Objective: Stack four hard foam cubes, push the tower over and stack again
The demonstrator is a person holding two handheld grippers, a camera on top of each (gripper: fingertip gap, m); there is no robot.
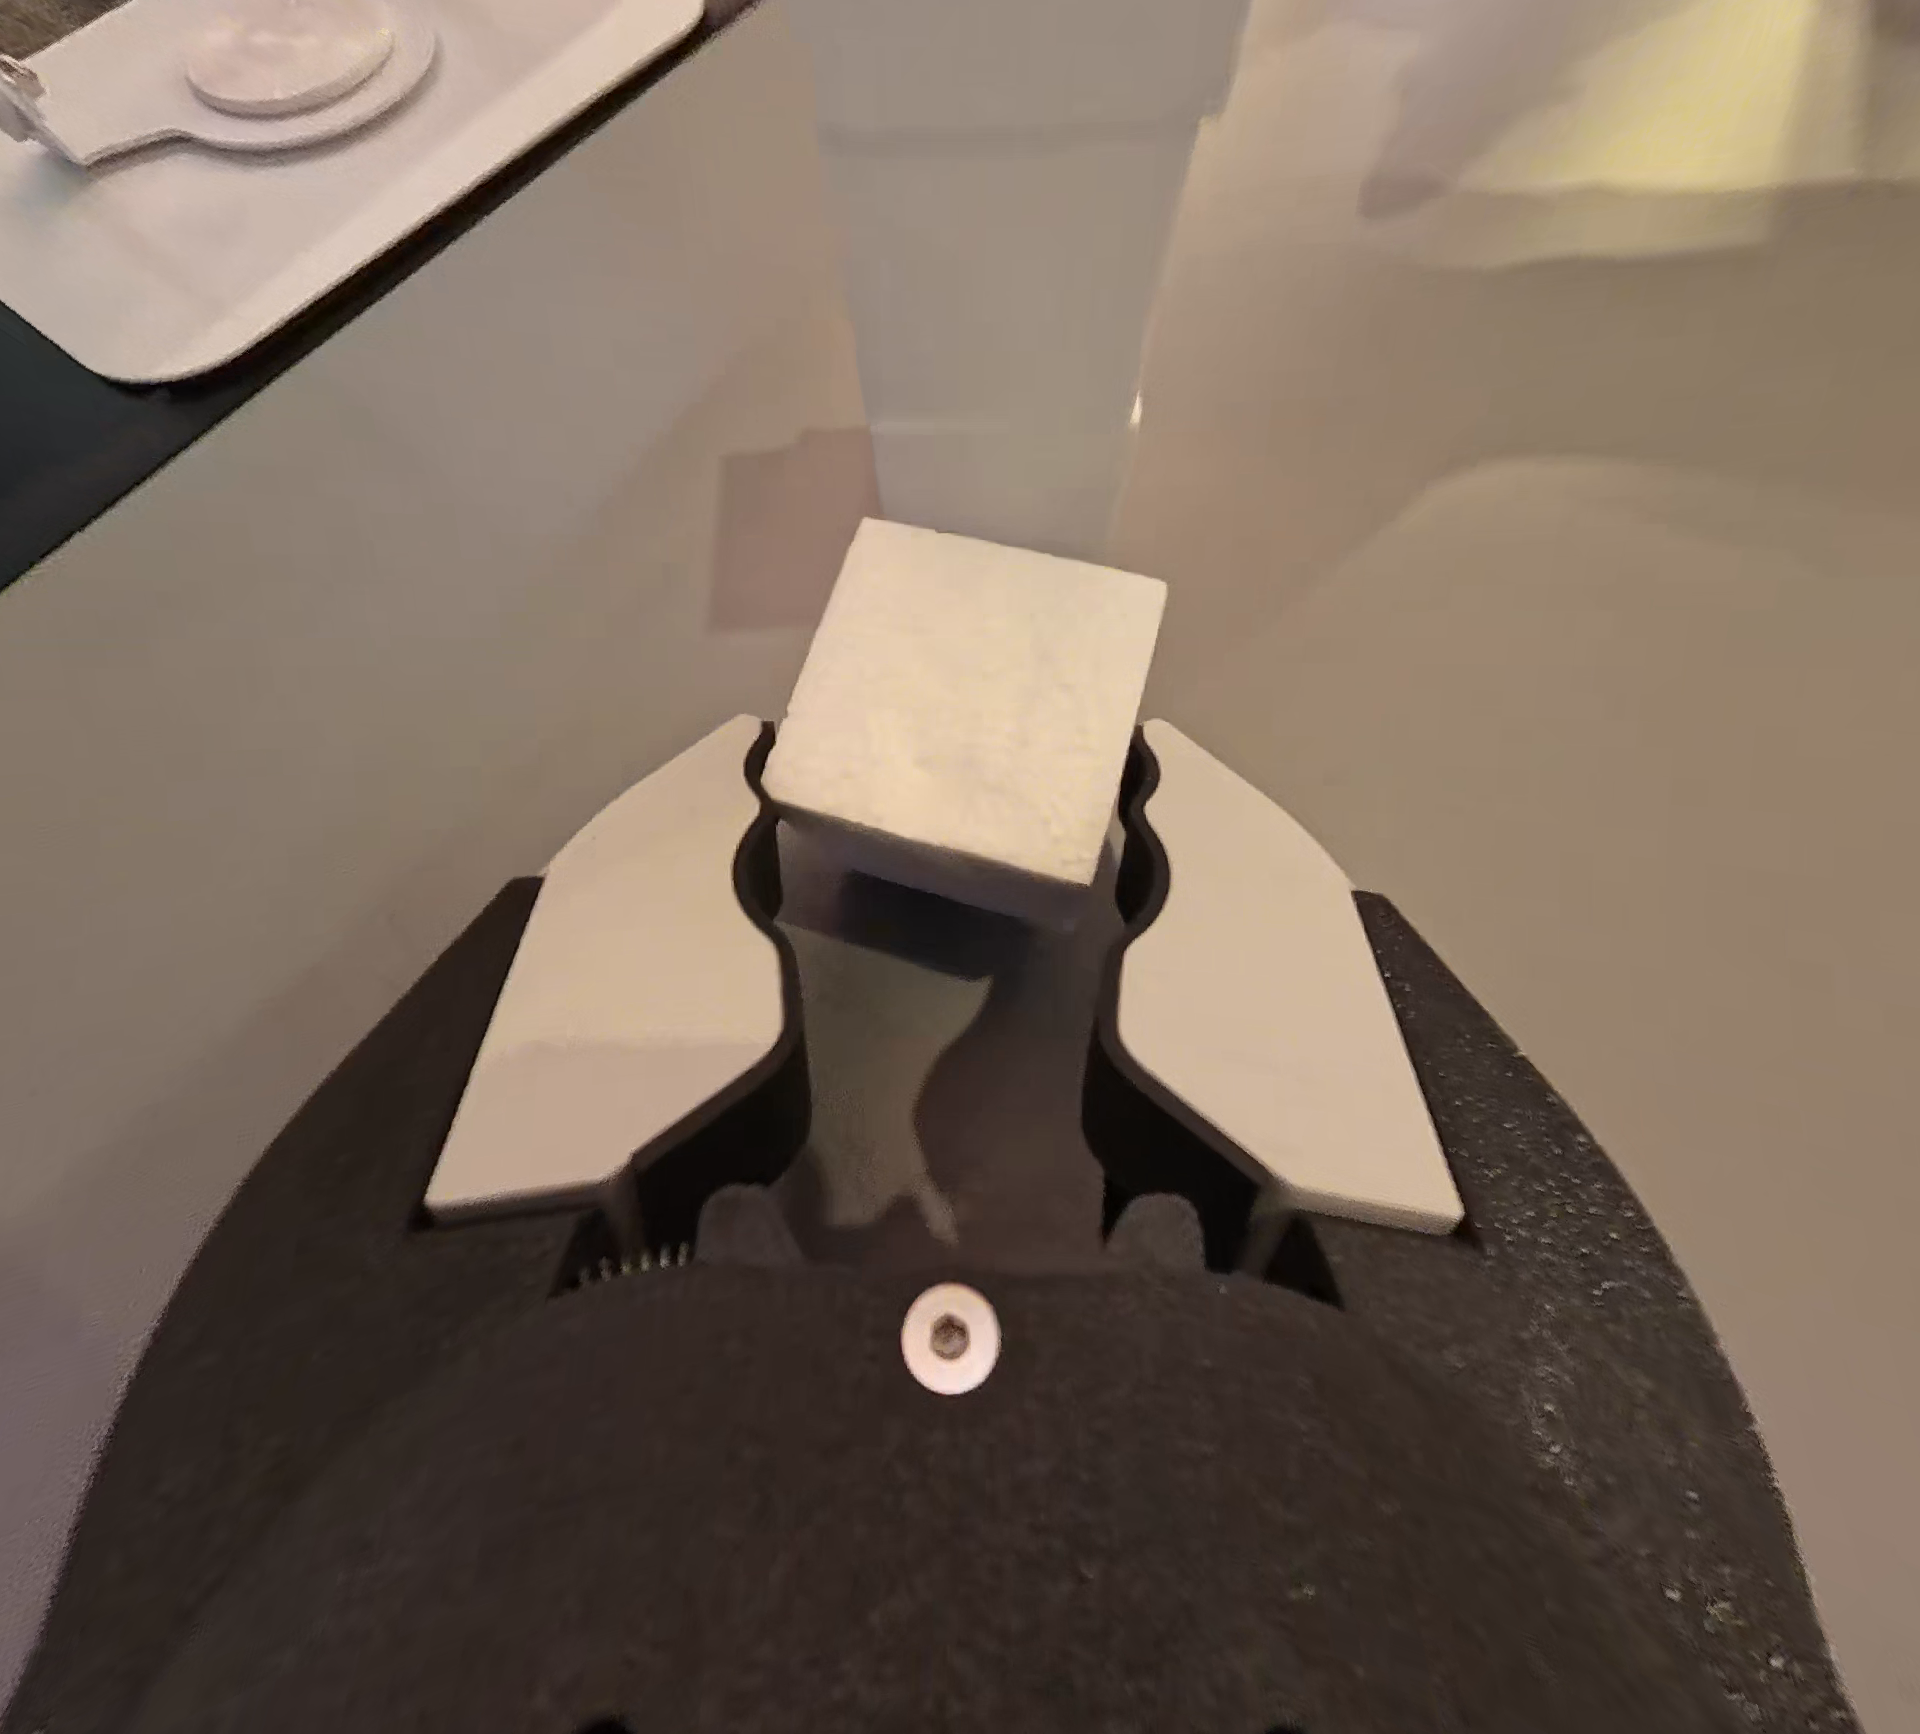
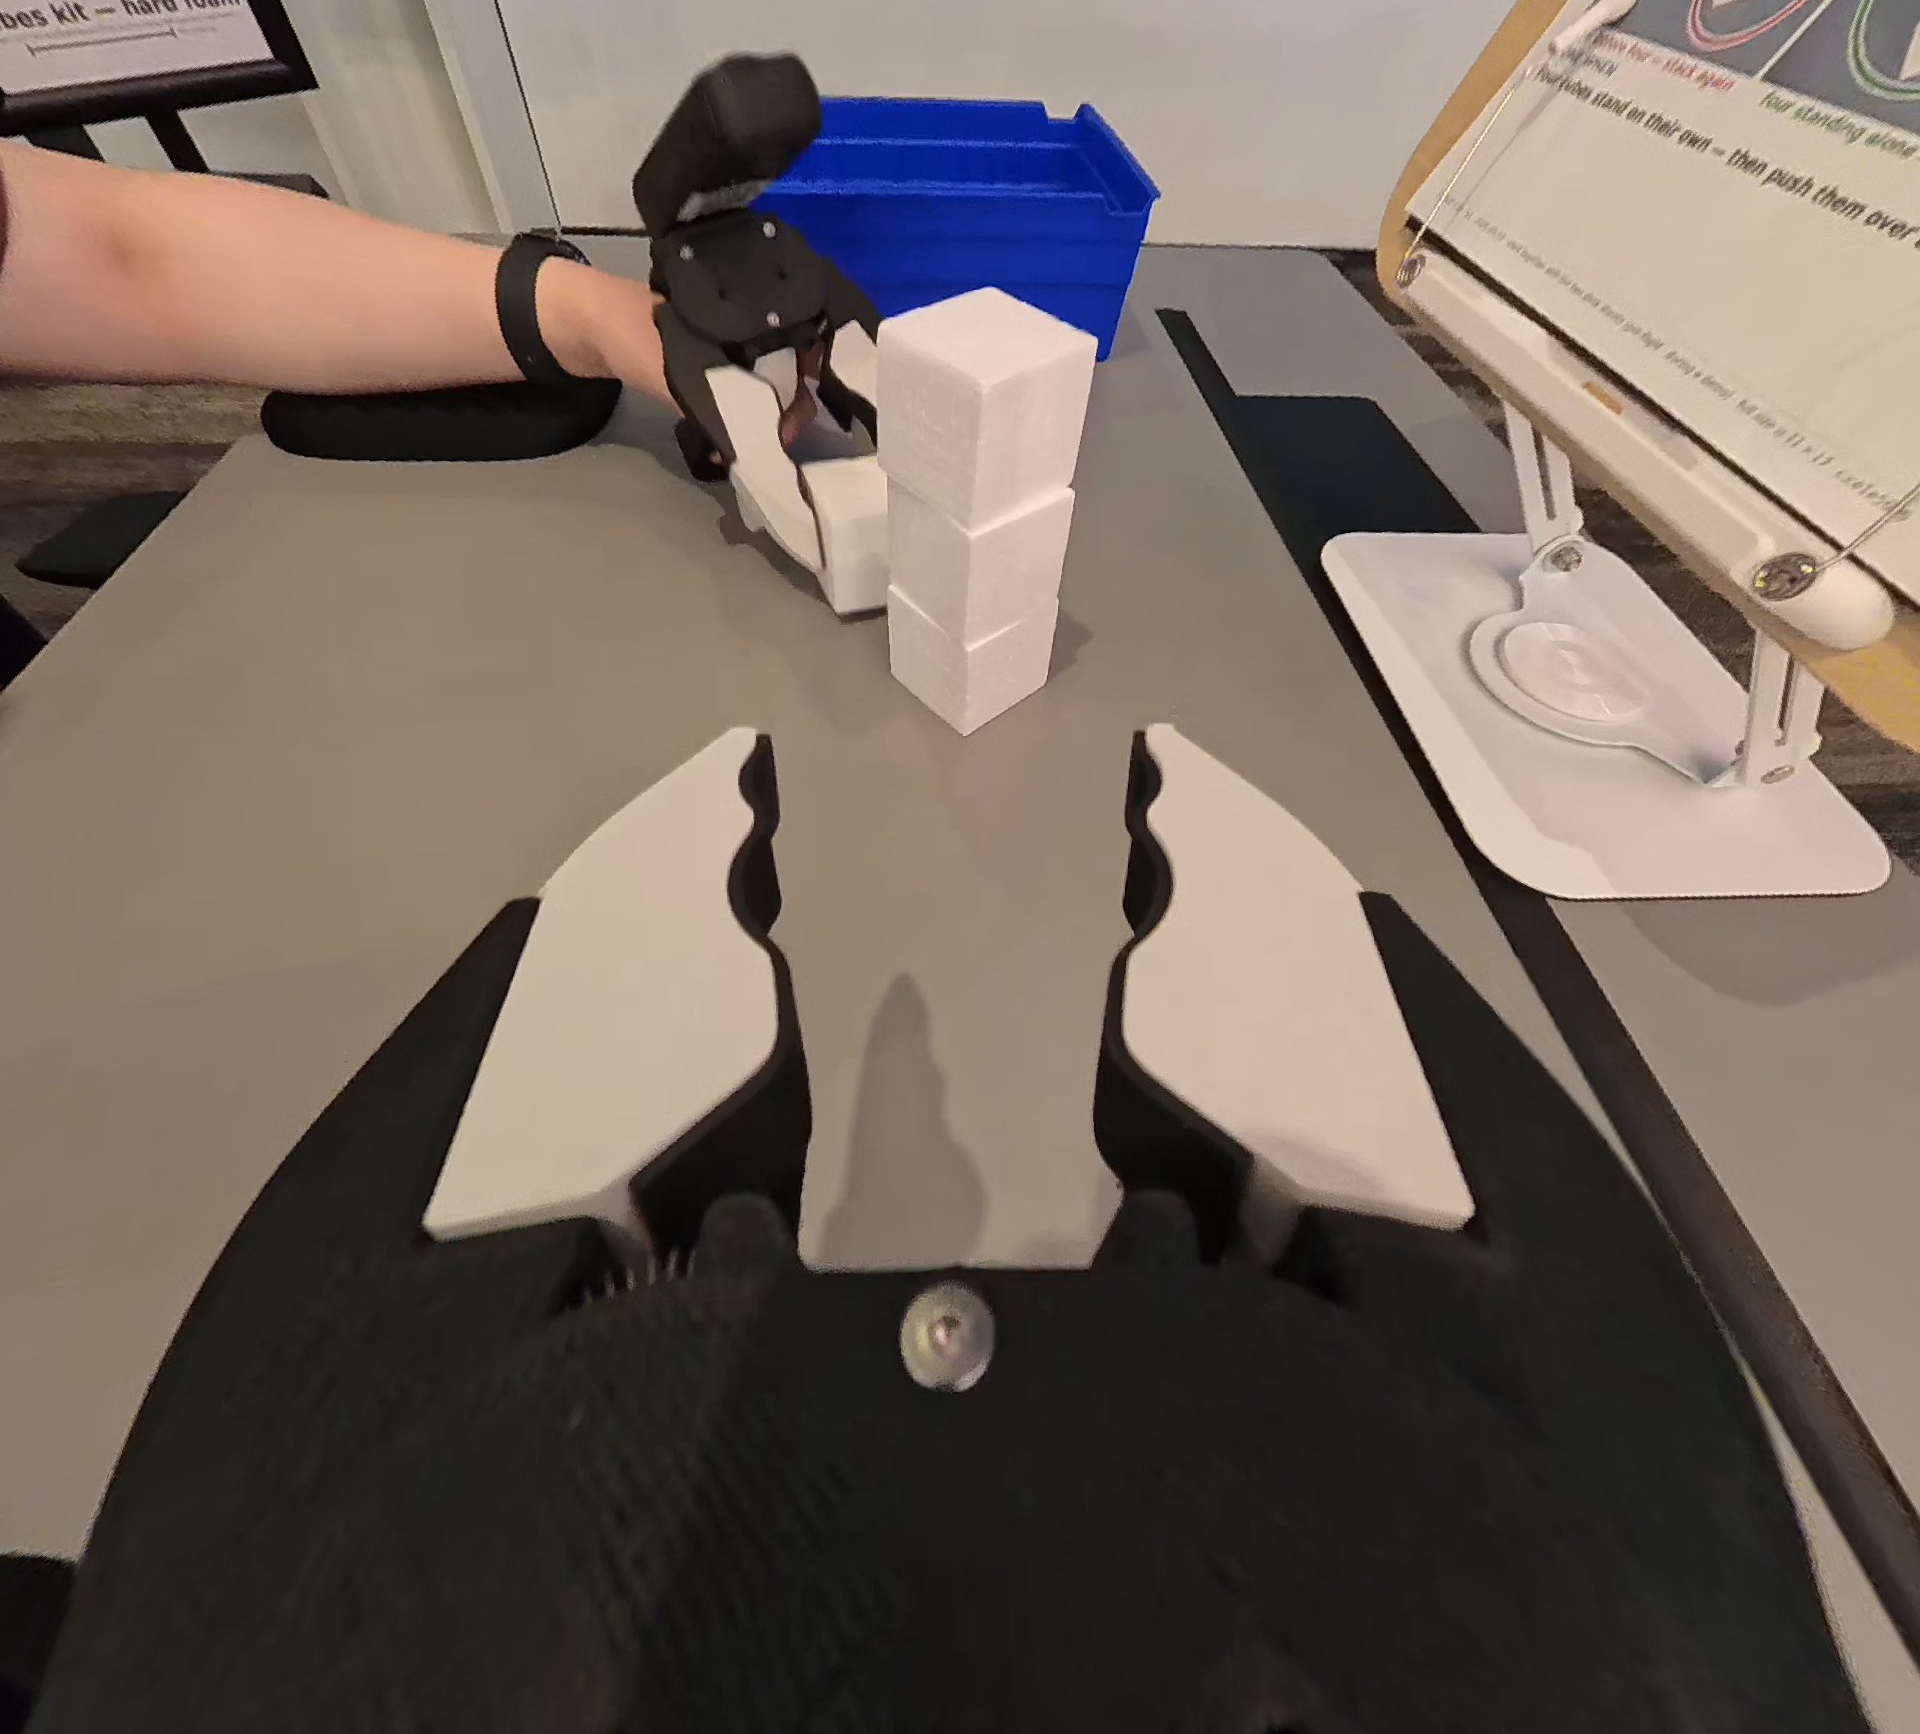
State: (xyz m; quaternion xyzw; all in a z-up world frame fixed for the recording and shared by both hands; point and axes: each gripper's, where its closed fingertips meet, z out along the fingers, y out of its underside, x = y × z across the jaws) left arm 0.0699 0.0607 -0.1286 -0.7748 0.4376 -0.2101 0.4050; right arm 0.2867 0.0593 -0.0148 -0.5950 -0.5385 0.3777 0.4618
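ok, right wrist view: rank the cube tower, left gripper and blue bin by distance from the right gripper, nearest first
1. cube tower, straight ahead of the right gripper, three cubes high.
2. left gripper, behind-left of the tower, gripping a fourth cube.
3. blue bin, at the far table edge.

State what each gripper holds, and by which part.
The left gripper clamps a white foam cube by two opposite side faces. The right gripper is open and holds nothing.

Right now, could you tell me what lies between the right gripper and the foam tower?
Nothing: in the right wrist view only bare grey table separates the open right gripper from the three-cube tower.
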